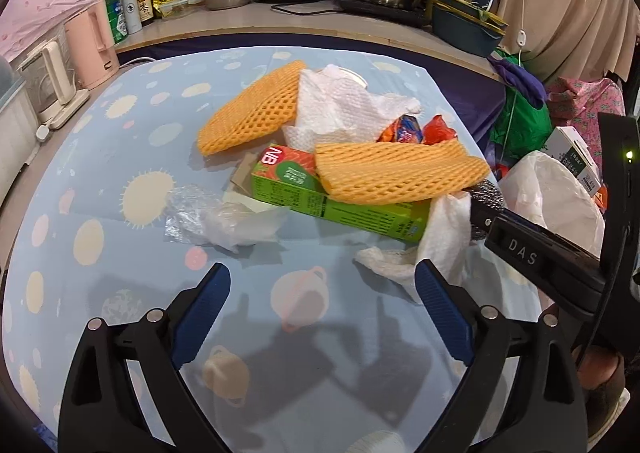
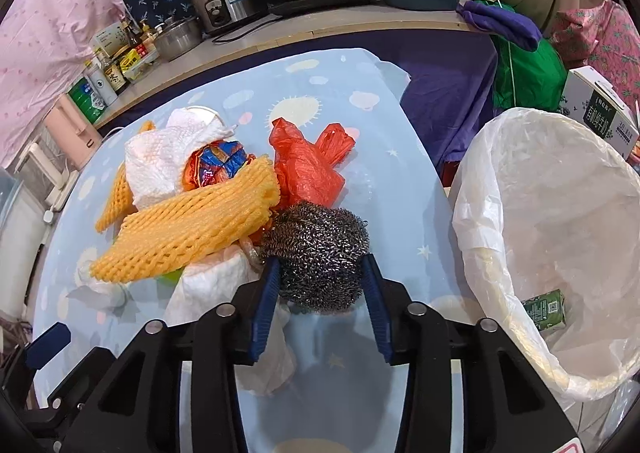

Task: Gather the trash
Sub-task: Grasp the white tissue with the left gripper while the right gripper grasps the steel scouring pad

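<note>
A steel scouring ball (image 2: 318, 255) sat between the blue pads of the right claw (image 2: 320, 273) on the near right part of a pale blue tablecloth (image 2: 304, 393), the jaws drawn in narrow on either side of it. The pads met the wire at its flanks, and the ball looked gripped, though it was not lifted clear of the cloth.

It lay against the edge of the trash pile. A yellow foam net (image 2: 188, 233) touched its left side, a white paper towel (image 2: 212, 281) lay under and beside the left pad, and a red plastic bag (image 2: 308, 169) sat just behind it. Springy wire could snag the foam mesh or the paper, so a lift was likely to drag those pieces along or tip them off the table. A grip that was only on the outer coils could also let the ball slip out partway.

The bin with a white liner (image 2: 552, 245) stood just to the right, beyond the table edge, with a small green carton (image 2: 546, 309) already inside. A loose liner rim could catch a dangling strand.

The left claw (image 1: 324, 317) hovered wide and empty over bare cloth, near a green juice box (image 1: 332, 197) and crumpled clear plastic (image 1: 224, 221).
</note>
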The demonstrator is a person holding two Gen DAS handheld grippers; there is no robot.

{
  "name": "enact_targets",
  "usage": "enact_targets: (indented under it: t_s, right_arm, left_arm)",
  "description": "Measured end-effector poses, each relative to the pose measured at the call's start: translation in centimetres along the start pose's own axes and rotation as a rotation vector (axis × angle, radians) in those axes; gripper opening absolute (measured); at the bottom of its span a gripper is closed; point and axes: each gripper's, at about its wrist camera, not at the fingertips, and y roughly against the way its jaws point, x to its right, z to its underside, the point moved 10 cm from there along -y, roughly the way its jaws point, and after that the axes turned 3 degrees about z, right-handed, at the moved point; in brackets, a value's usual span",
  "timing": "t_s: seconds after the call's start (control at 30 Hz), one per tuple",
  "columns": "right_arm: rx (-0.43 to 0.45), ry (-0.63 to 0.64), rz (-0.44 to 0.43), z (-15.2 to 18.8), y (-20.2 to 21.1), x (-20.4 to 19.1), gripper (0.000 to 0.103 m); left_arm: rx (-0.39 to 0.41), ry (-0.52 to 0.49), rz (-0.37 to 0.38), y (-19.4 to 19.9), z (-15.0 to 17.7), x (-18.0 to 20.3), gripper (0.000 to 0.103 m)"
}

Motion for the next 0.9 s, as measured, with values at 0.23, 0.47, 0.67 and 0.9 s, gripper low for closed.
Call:
enact_targets:
  t_s: [0.23, 0.47, 0.67, 0.9]
  right_arm:
    - [0.026, -0.046, -0.011, 0.4, 2.5, 2.0, 0.027]
    - [0.027, -0.062, 0.001, 1.5, 3.8, 3.9, 0.017]
    - [0.023, -0.068, -0.001, 2.4, 4.3, 4.7, 0.011]
    - [0.017, -0.055, -0.015, 2.7, 4.4, 4.5, 0.027]
  left_arm:
    - [-0.008, -0.029, 0.053, -0.7, 0.1, 2.8, 0.090]
    - [-0.004, -0.061, 0.072, -2.8, -0.3, 5.2, 0.090]
    - [-0.028, -0.087, 0.120, -4.1, -0.2, 7.1, 0.071]
    - [-0.123, -0.072, 0.180, -5.6, 1.2, 7.8, 0.015]
